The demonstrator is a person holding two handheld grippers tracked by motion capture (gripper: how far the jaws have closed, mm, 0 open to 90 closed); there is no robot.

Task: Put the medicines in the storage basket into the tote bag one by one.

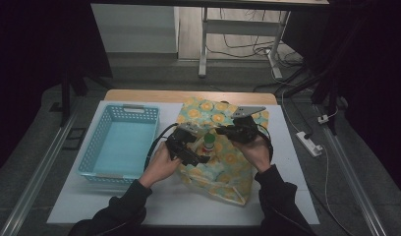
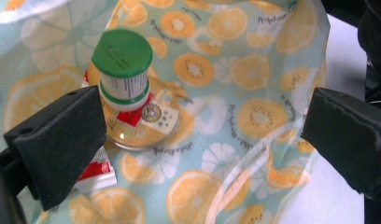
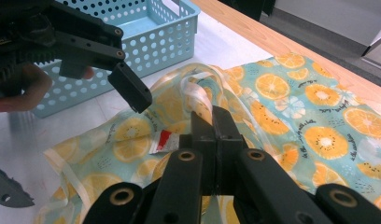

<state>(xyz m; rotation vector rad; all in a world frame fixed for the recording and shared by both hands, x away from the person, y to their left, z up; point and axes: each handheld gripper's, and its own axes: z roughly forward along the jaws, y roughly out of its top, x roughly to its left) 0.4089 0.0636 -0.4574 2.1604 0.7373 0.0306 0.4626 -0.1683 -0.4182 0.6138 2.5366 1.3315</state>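
Over the mouth of the fruit-print bag (image 1: 223, 167), centre of the table (image 1: 287, 196), both my grippers are working. Left gripper (image 2: 202, 140): jaws wide apart, nothing between the pads. Right gripper (image 3: 212, 126): jaws pinched together on the bag's pale translucent handle strip (image 3: 198, 93), which looks like it's holding the opening up. I can't confirm how much fabric is actually in the pinch.

Target is the green-capped bottle (image 2: 125, 70), poking up out of the bag with its cap (image 1: 209, 138) clear of the fabric. It shows between my two grippers in the high view. Red and white label below the cap; body looks clear, lower part hidden in the bag.

Key relation: the bottle stands roughly upright, long axis pointing up toward the left gripper's camera, a bit tilted. In the left gripper view it sits off-centre, hard against the inner face of one jaw and well apart from the other. So the gap is not centred on it.

My read: left is the free hand and the nearer one, so left takes the bottle. I'd need to shift sideways toward the bottle until the neck sits mid-gap, then close below the cap.

Blue basket (image 1: 121, 142) stands empty just beside the bag on my left, likely drop point.

Risk: catching bag fabric in the pinch along with the bottle.
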